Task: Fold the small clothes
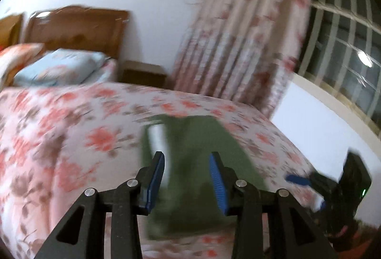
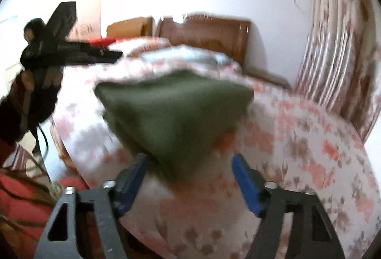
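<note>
Lying on floral bedspread (image 1: pixel 71 130): green garment (image 1: pixel 197 140); curtain (image 1: pixel 238 33), window (image 1: pixel 345 45) behind; both grippers' fingers (image 1: pixel 156 175) open, empty.

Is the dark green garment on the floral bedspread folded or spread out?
Folded: the dark green garment lies as a compact, thick-edged block on the floral bedspread, released, with neither gripper clamping it.

No legible text, label, brand, number or sign anywhere in either view. Both frames too smeared by motion blur for any lettering to be made out.
</note>
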`<action>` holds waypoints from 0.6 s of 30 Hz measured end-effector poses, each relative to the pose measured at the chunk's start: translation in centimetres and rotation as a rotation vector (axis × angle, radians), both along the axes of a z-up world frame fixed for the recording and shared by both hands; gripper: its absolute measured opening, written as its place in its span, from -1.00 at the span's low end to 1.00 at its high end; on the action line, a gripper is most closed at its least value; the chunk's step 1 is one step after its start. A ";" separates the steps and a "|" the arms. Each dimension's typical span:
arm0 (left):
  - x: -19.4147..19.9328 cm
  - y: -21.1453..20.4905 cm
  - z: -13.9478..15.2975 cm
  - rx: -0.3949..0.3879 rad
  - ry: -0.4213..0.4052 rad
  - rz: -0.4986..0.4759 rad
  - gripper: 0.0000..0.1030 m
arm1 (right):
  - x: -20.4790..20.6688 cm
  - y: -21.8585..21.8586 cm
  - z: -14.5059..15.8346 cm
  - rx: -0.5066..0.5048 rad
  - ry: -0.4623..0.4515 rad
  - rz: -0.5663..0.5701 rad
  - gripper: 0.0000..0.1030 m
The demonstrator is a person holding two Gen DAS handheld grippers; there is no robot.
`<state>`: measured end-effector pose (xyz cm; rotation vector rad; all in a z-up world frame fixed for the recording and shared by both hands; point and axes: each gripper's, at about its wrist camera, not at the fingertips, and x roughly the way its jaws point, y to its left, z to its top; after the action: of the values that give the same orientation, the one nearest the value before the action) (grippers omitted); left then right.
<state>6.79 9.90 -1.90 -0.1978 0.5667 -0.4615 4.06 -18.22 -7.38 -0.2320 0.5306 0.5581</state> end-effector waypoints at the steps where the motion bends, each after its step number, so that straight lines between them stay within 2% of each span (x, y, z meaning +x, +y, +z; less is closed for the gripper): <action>1: 0.1 -1.0 0.0 0.026 -0.007 -0.013 -0.25 | 0.0 0.6 0.9 0.012 -0.036 0.002 1.00; 3: 1.4 -3.3 -1.1 0.096 0.023 -0.005 -0.25 | 0.6 1.9 2.2 0.021 -0.081 0.009 1.00; 6: 3.9 -3.4 -5.0 0.089 0.168 0.018 -0.30 | 2.4 4.2 2.2 -0.031 -0.094 0.019 1.00; 7: 3.9 -3.2 -5.5 0.076 0.170 0.019 -0.32 | 3.1 5.0 1.3 -0.066 -0.077 0.026 0.80; 8: 3.5 -3.0 -5.5 0.059 0.136 0.014 -0.33 | 3.8 5.6 0.2 -0.110 -0.039 0.025 0.64; 9: 3.2 -3.0 -5.4 0.066 0.136 -0.004 -0.32 | 4.8 6.0 -1.5 -0.163 0.023 0.019 0.90; 10: 3.0 -3.0 -5.3 0.074 0.137 -0.009 -0.32 | 4.5 5.8 -2.2 -0.161 0.014 0.016 1.00; 11: 3.0 -2.9 -5.0 0.081 0.147 -0.012 -0.32 | 4.2 5.5 -2.1 -0.140 0.014 0.022 1.00; 13: 3.0 -2.6 -4.4 0.070 0.160 -0.002 -0.34 | 4.4 5.1 -1.6 -0.124 0.037 0.023 1.00; 15: 3.2 -2.3 -2.8 0.027 0.132 -0.001 -0.36 | 4.7 4.5 -0.2 -0.072 0.044 0.016 1.00; 18: 4.5 -2.9 -0.5 0.047 0.098 0.018 -0.30 | 5.0 4.5 2.2 -0.014 -0.008 0.028 1.00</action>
<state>11.32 6.98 -2.35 -0.1808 0.6707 -0.4220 9.07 -13.68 -5.14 -0.2552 0.5240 0.5804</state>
